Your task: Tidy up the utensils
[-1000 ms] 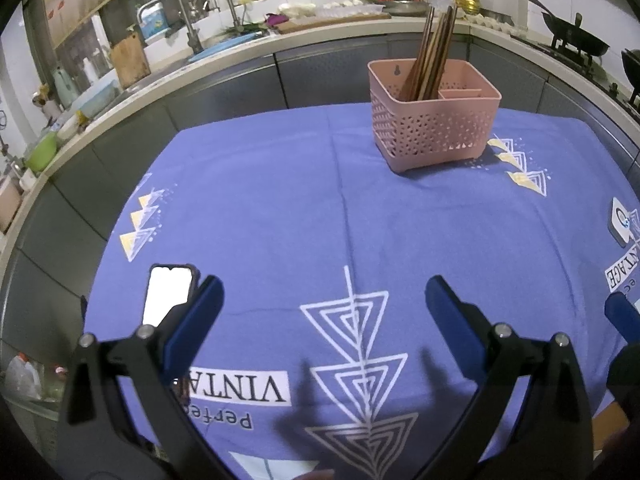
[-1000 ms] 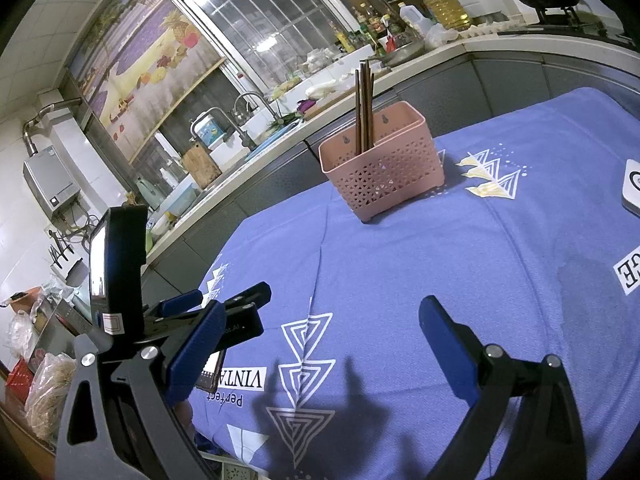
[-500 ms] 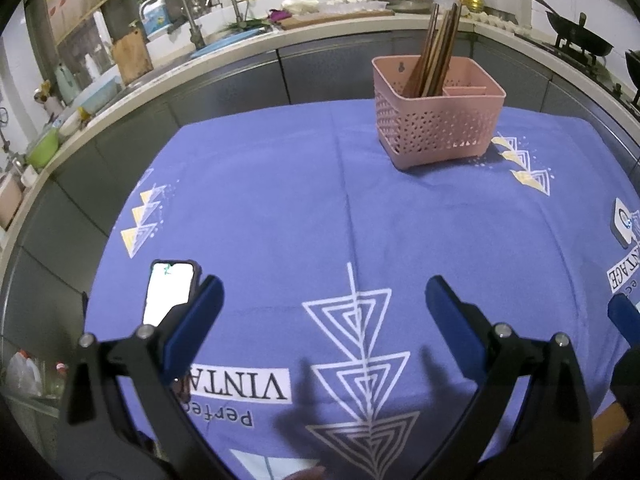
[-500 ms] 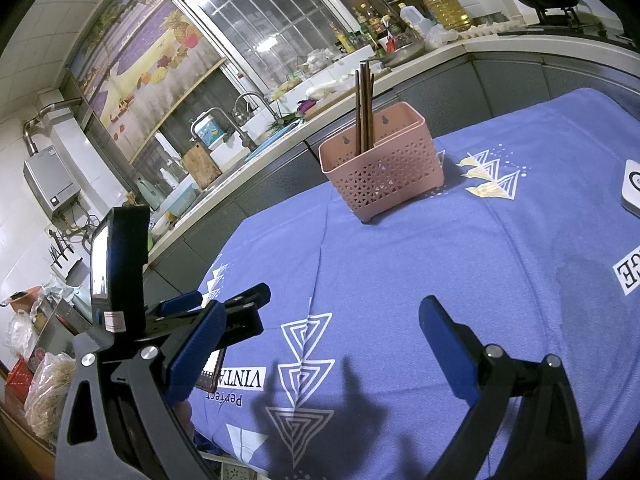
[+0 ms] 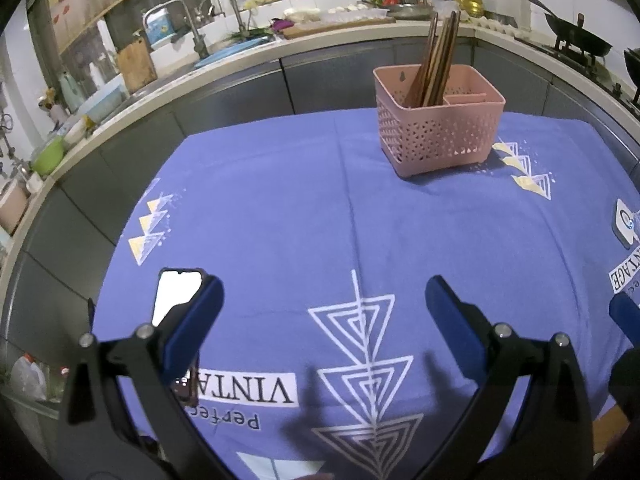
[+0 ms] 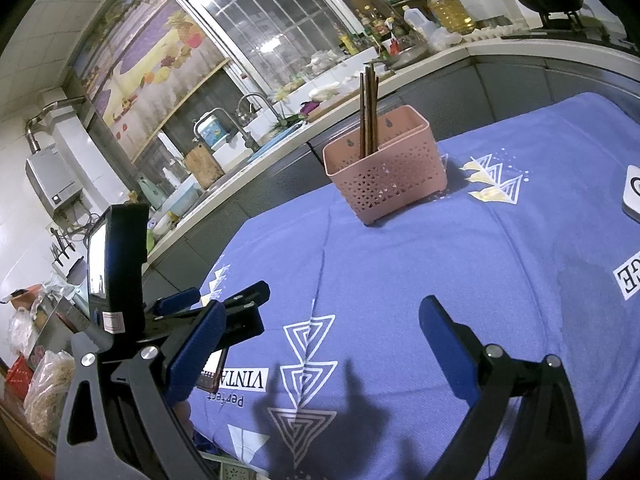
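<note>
The blue tablecloth (image 5: 280, 208) covers the table under me. At its far edge stands the pink utensil basket (image 5: 438, 136), chopsticks (image 5: 434, 64) upright in its left compartment. A lit phone (image 5: 176, 294) lies near the left edge, beside my left gripper (image 5: 322, 312). My right gripper (image 6: 320, 340) and left both gape, empty.

The basket (image 5: 438, 136) is matt pink perforated plastic; the chopsticks (image 5: 434, 62) look like dark smooth wood. The tablecloth (image 5: 320, 208) is soft matt printed fabric.
</note>
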Tool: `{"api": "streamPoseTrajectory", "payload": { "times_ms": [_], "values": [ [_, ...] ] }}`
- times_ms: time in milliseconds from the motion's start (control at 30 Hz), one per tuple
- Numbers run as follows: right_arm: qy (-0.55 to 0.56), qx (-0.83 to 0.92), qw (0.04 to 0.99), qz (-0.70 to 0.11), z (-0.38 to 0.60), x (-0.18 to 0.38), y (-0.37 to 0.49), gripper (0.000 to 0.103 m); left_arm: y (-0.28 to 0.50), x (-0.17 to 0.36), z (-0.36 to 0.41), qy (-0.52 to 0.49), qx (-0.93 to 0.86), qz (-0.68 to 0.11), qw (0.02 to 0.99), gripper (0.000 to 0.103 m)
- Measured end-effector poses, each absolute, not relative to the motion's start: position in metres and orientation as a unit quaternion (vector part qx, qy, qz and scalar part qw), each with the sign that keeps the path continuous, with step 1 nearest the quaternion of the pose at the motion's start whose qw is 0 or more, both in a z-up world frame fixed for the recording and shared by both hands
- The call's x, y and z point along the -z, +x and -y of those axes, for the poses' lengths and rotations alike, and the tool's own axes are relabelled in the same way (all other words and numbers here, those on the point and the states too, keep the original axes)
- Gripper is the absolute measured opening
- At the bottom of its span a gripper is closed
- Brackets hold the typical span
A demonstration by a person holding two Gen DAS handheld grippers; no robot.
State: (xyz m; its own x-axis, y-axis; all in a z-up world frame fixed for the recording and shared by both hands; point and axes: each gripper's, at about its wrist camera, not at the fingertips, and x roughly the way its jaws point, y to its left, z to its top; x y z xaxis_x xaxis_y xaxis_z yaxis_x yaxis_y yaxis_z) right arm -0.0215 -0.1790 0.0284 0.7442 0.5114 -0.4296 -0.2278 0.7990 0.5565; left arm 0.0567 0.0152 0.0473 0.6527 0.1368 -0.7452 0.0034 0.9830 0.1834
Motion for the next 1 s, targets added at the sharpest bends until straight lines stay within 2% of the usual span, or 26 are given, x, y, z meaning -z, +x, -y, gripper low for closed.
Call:
{"api": "streamPoseTrajectory", "payload": {
  "times_ms": [300,600,1000],
  "values": [
    [0.241,-0.211,0.903,-0.286,0.179,-0.034,-0.025,0.096,0.053,-0.054,-0.019,0.086,-0.048,-0.399,0.912,0.097],
    [0.231,-0.236,0.911,-0.247,0.173,-0.048,-0.038,0.096,0.038,-0.079,-0.021,0.06,-0.051,-0.338,0.938,0.097],
    [0.201,-0.241,0.924,-0.217,0.169,-0.063,-0.047,0.096,0.033,-0.099,-0.021,0.047,-0.045,-0.298,0.952,0.097]
  ]
}}
